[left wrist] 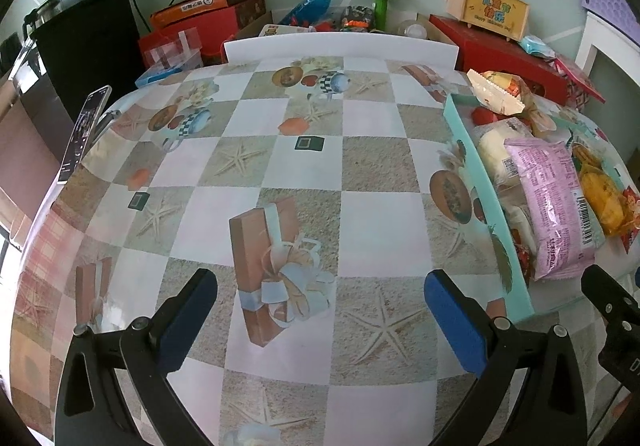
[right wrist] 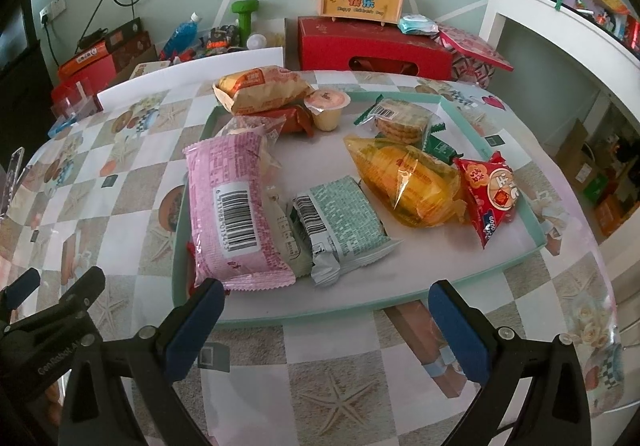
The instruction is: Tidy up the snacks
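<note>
While both the left gripper (left wrist: 320, 322) and the right gripper (right wrist: 326, 322) hover with fingers apart and empty, the snacks (right wrist: 234, 210) lie inside the tray (right wrist: 360, 304), so sorting seems nearly done.

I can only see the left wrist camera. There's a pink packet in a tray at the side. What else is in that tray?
Observer: Beside the pink packet lies a green-patterned packet.
Operator: Anything yummy at the back?
Observer: A small pudding cup stands upright near the tray's far edge.
Operator: Is the other hand-held gripper holding something?
Observer: No, the right hand-held gripper is open and empty, in front of the tray.
</note>
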The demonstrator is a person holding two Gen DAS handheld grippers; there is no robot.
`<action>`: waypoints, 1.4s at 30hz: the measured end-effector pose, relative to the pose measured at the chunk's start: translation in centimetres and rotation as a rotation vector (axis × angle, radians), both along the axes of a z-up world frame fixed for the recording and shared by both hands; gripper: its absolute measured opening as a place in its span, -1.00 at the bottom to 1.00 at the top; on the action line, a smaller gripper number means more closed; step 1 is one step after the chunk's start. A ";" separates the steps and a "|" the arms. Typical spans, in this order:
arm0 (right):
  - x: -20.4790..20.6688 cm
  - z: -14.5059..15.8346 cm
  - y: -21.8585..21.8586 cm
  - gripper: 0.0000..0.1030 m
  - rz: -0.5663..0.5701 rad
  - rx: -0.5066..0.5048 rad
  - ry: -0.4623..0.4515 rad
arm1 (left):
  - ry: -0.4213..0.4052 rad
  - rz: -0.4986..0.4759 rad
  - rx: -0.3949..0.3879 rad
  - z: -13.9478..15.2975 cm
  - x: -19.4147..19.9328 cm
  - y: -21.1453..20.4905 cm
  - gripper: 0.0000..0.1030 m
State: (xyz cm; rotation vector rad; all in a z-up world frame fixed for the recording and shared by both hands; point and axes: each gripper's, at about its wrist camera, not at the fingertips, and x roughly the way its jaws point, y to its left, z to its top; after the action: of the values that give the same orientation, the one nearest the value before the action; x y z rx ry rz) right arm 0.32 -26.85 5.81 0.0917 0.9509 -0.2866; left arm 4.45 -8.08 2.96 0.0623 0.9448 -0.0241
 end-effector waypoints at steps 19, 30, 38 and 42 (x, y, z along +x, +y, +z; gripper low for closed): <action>0.2 -0.7 0.4 1.00 0.017 -0.020 0.025 | 0.035 0.009 0.011 -0.6 0.3 -0.1 1.00; 0.3 -0.9 0.5 1.00 0.024 -0.022 0.039 | 0.046 0.021 0.019 -0.8 0.4 0.0 1.00; 0.4 -1.0 0.5 1.00 0.024 -0.027 0.047 | 0.050 0.021 0.028 -0.9 0.4 -0.1 1.00; 0.4 -1.1 0.4 1.00 0.023 -0.026 0.046 | 0.053 0.024 0.030 -0.9 0.4 0.0 1.00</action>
State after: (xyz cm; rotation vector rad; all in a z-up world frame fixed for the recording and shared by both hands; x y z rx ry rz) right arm 0.70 -26.42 4.74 0.0500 0.9932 -0.2810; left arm 4.84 -8.12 2.11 0.0782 0.9994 0.0101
